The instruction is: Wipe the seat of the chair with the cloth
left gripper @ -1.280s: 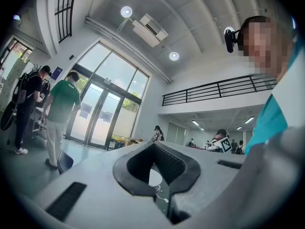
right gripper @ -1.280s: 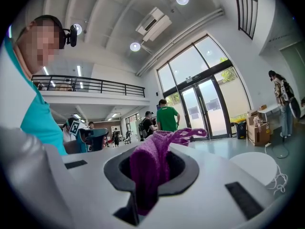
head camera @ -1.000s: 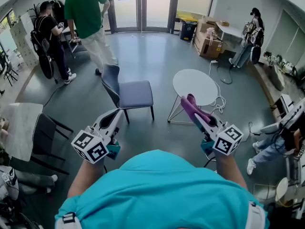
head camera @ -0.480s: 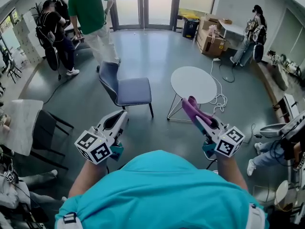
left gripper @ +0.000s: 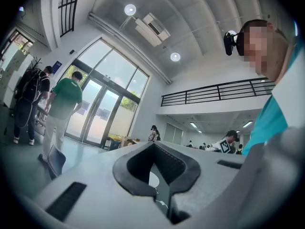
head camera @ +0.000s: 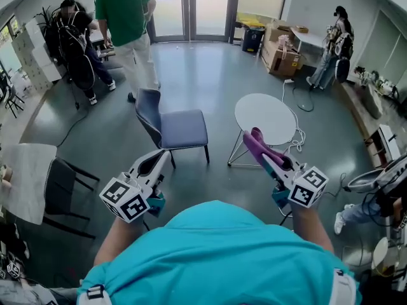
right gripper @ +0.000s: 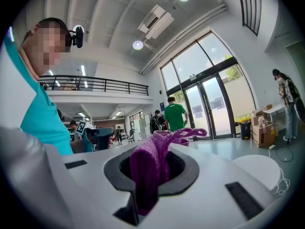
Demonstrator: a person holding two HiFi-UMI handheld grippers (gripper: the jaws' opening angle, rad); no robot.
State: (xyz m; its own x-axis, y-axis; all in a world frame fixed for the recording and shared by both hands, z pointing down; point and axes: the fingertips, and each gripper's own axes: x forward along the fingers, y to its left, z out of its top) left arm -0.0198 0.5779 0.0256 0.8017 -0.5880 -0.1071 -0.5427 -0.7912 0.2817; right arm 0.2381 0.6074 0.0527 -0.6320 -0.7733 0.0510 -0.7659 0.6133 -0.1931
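Left gripper point(head camera: 159, 158): jaws together, nothing between them; it points ahead towards the chair's near side.
Chair point(head camera: 147, 109): on the open floor, ahead of both grippers and well apart from them; backrest on the left, open front edge facing right.
Seat point(head camera: 186, 127): bare and untouched; it lies ahead and to the left of the cloth.
Cloth point(head camera: 253, 140): purple, pinched in the right jaws, its loose end sticking out past the tips.
Right gripper point(head camera: 266, 156): closed on the cloth; judged the arm to reach forward and leftward.
Round desk point(head camera: 267, 116): just right of the chair, straight ahead of the right gripper.
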